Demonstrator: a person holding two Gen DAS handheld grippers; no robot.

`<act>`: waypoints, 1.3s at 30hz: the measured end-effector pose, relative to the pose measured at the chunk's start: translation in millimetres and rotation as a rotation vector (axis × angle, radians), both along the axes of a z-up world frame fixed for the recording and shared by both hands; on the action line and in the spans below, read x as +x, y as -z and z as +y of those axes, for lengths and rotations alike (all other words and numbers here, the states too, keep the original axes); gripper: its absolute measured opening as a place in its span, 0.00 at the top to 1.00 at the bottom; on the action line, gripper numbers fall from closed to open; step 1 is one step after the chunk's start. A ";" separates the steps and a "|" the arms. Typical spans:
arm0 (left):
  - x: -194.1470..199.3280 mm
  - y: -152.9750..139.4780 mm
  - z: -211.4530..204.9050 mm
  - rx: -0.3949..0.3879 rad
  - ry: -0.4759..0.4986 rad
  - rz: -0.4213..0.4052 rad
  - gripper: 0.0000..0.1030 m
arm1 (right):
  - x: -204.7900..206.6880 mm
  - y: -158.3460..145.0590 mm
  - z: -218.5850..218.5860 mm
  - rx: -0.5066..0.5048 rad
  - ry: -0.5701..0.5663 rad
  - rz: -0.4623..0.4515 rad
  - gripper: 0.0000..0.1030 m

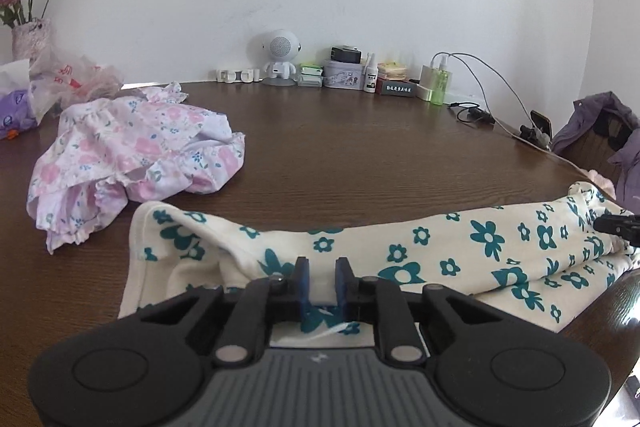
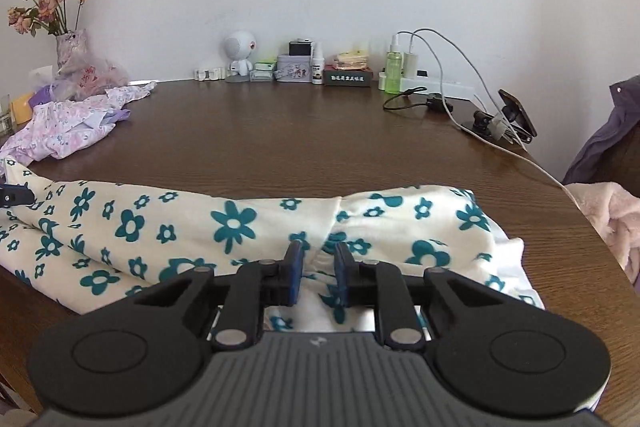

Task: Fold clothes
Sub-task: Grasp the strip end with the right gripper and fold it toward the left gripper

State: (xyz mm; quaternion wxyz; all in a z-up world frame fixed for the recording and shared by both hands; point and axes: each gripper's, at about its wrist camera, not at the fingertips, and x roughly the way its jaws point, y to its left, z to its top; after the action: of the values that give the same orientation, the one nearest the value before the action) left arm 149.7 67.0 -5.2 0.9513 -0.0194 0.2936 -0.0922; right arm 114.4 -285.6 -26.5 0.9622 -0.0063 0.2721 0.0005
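Observation:
A cream garment with teal flowers (image 1: 400,247) lies folded lengthwise along the near edge of the brown table (image 1: 360,147); it also shows in the right wrist view (image 2: 200,227). My left gripper (image 1: 322,263) is over its left part, jaws a little apart with cloth between the blue pads. My right gripper (image 2: 318,251) is over its right part, jaws likewise narrowly apart with cloth between them. A crumpled pink floral garment (image 1: 136,155) lies at the left, also seen in the right wrist view (image 2: 68,131).
Along the back wall stand a white robot speaker (image 1: 279,57), boxes and tins (image 1: 344,75), a green bottle (image 2: 394,69), and charger cables (image 2: 460,99). A phone on a stand (image 2: 516,113) is at right. A flower vase (image 2: 70,47) and plastic bag (image 1: 68,79) are at left. Purple and pink clothes (image 2: 600,203) hang at right.

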 end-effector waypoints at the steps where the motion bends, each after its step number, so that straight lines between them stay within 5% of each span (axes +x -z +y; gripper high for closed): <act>1: 0.6 0.2 2.2 -0.010 -0.003 0.004 0.90 | -3.2 1.5 -5.8 -0.001 0.019 0.000 0.84; 9: -0.9 -0.7 -0.3 0.002 -0.020 -0.004 0.90 | -12.0 6.1 -22.9 0.016 0.071 -0.023 0.84; 12: -10.8 -15.2 -10.3 0.027 0.004 -0.053 0.83 | -27.1 -6.7 -32.2 0.123 0.091 -0.074 0.83; 17: -17.2 -40.1 -62.9 0.054 0.197 -0.116 0.67 | -57.3 -20.8 -60.2 0.319 0.190 -0.080 0.46; 20: -10.6 -44.6 -111.0 0.049 0.355 -0.122 0.67 | -74.1 -12.5 -80.7 0.466 0.253 -0.034 0.41; 26: 9.4 -34.3 -221.7 0.093 0.635 -0.072 0.68 | -93.6 6.5 -99.4 0.702 0.307 0.037 0.25; 28: 19.4 -27.2 -252.4 0.110 0.689 -0.038 0.75 | -90.8 13.5 -98.1 0.787 0.292 0.065 0.25; 32: 36.3 -7.4 -285.3 0.110 0.724 0.031 0.80 | -80.6 17.4 -96.4 0.816 0.337 0.033 0.24; 39: 48.1 8.1 -274.8 0.006 0.704 0.099 0.81 | -61.2 21.0 -95.7 0.825 0.444 -0.035 0.26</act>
State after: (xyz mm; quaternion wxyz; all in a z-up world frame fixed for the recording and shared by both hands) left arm 197.8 -207.9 -13.3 0.8458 0.0814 0.3285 -0.4123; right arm 53.2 -381.3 -47.5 0.8656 0.4350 0.2279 -0.0976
